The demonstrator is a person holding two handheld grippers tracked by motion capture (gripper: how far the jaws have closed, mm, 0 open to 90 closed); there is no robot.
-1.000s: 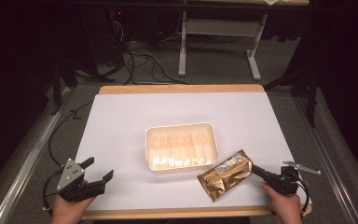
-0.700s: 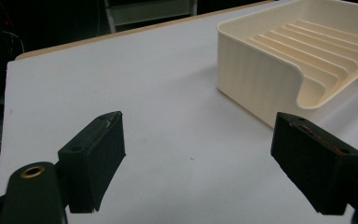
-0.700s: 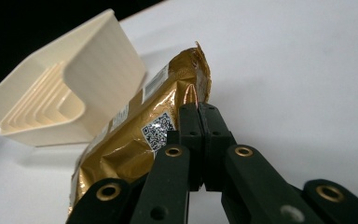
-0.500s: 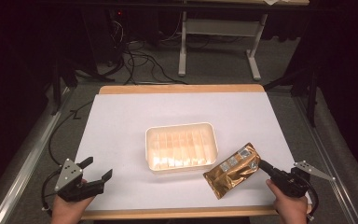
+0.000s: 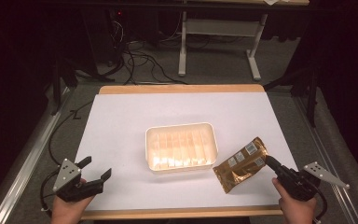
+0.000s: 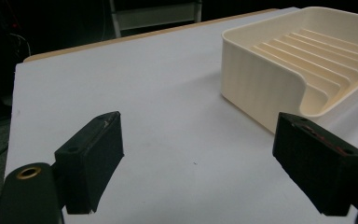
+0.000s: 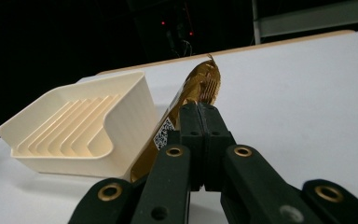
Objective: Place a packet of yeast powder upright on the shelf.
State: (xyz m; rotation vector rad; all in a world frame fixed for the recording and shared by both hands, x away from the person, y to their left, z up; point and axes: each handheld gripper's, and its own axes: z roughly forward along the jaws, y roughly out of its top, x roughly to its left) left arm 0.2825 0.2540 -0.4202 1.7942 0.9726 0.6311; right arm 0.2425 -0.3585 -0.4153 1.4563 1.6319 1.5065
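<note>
Gold foil catches the light on the packet [image 5: 241, 164], a flat pouch with white barcode labels on its face, which lies at the near right of the white tabletop [image 5: 121, 121]. Its right end is pinched in the right gripper [image 5: 269, 162], whose jaws are pressed together on the foil edge. In the right gripper view the packet [image 7: 200, 86] stands on edge between the closed black jaws, its crimped top seam pointing away from the camera, a square code label visible low on its left face. The packet's left end lies just beside the near right corner of the cream tray [image 5: 181, 147], and from above I cannot tell whether the two touch.

The tray is a shallow rectangular plastic dish with rounded corners and a ribbed floor, sitting near the middle of the tabletop. In the right gripper view the tray [image 7: 79, 126] sits just left of the packet.

The left gripper [image 5: 98, 172] is at the near left corner of the tabletop, well apart from the tray and the packet, held in the person's left hand [image 5: 70, 207]. Its jaws stand wide apart with nothing between them; the left gripper view shows bare white surface between the two black pads and the tray [image 6: 279, 70] farther off to the right.
</note>
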